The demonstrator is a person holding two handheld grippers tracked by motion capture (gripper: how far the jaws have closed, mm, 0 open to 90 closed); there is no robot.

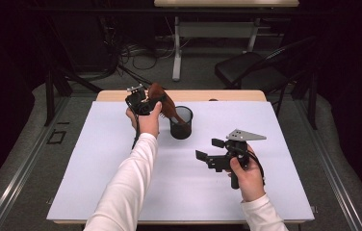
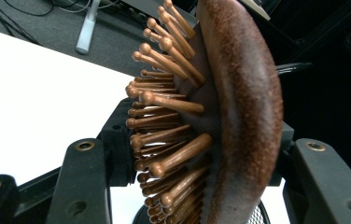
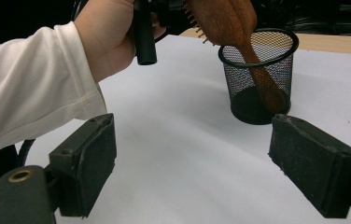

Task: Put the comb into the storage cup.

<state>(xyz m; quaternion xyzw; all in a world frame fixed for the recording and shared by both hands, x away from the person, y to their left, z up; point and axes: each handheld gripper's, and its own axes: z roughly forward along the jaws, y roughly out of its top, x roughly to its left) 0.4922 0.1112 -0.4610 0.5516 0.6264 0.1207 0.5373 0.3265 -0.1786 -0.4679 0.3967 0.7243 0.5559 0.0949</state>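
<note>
A brown wooden hairbrush (image 1: 163, 100) leans tilted over a black mesh cup (image 1: 181, 126), its handle down inside the cup. My left gripper (image 1: 151, 100) is shut on the brush head near the table's far edge. In the left gripper view one pad presses the peg bristles and the other the smooth back of the hairbrush (image 2: 239, 102). My right gripper (image 1: 209, 149) stands open over the white sheet, right of and nearer than the cup, with nothing between its jaws. In the right gripper view the mesh cup (image 3: 257, 88) and the hairbrush (image 3: 225, 18) lie beyond my right gripper (image 3: 211, 163).
A white sheet (image 1: 121, 178) covers the wooden table. Beyond the far edge stand a black chair (image 1: 251, 67), a white desk leg (image 1: 176, 48) and loose cables on the floor. A white sleeve (image 3: 29, 88) reaches in at the left of the right gripper view.
</note>
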